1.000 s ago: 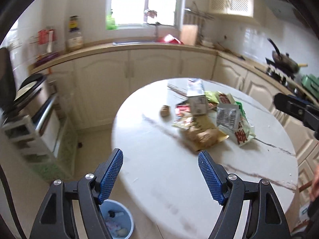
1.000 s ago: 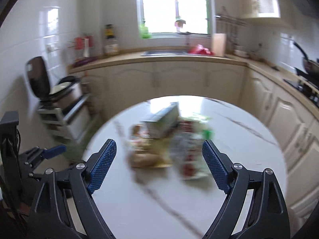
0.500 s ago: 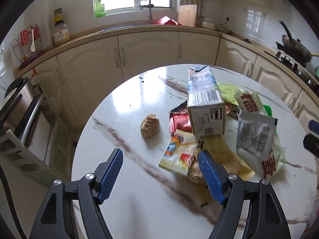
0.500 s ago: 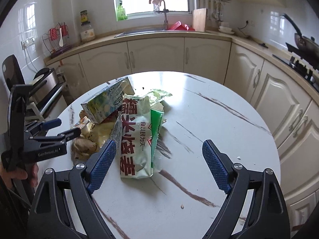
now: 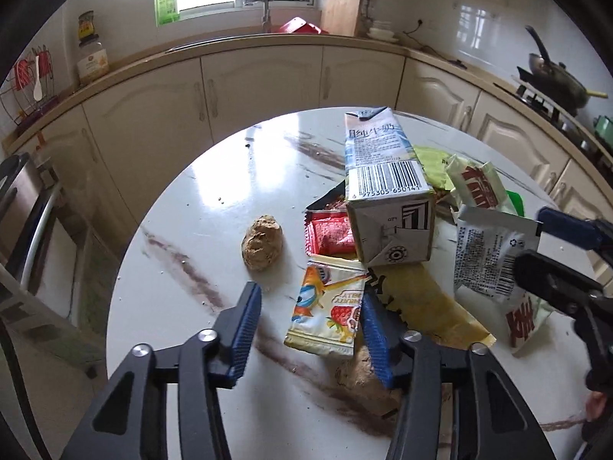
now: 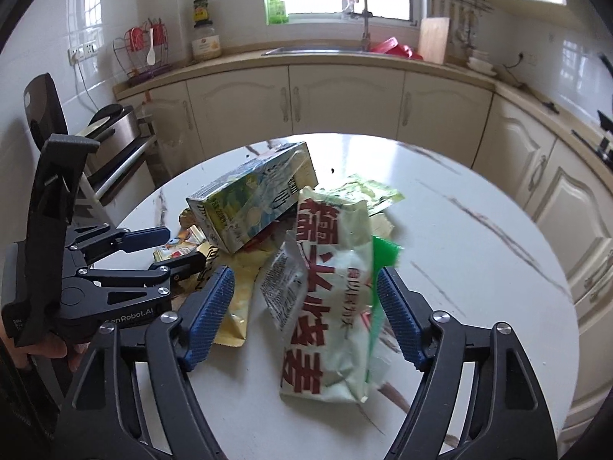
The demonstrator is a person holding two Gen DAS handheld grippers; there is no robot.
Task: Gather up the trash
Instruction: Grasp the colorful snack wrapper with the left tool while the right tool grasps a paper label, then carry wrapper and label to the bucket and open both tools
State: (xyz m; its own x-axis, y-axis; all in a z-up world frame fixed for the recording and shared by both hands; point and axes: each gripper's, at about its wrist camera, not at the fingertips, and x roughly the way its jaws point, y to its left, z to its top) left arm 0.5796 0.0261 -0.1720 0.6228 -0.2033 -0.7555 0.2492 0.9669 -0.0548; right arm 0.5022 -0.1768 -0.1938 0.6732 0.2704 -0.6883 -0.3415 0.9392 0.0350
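Note:
A pile of trash lies on the round marble table [image 5: 214,191]. It holds a milk carton [image 5: 387,191], a red wrapper [image 5: 329,230], a yellow bag [image 5: 429,303] and a brown lump [image 5: 262,243]. My left gripper [image 5: 310,329] is closing around a strawberry-print wrapper [image 5: 329,310]. Its right pad sits at the wrapper's edge and its left pad stands clear. My right gripper [image 6: 304,316] is closing around a white-green bag with red characters [image 6: 329,306], and the left pad is still apart from it. Each gripper shows in the other's view: the left gripper [image 6: 168,249] and the right gripper [image 5: 555,253].
Cream cabinets and a counter with a sink [image 6: 318,50] curve behind the table. A stove with a pan [image 5: 555,76] is at the right, a metal rack [image 6: 115,142] at the left. A hand [image 6: 49,349] holds the left gripper.
Both grippers have come forward and down onto the pile, and their jaws have narrowed. The strawberry wrapper now lies between the left jaws and the bag between the right ones.

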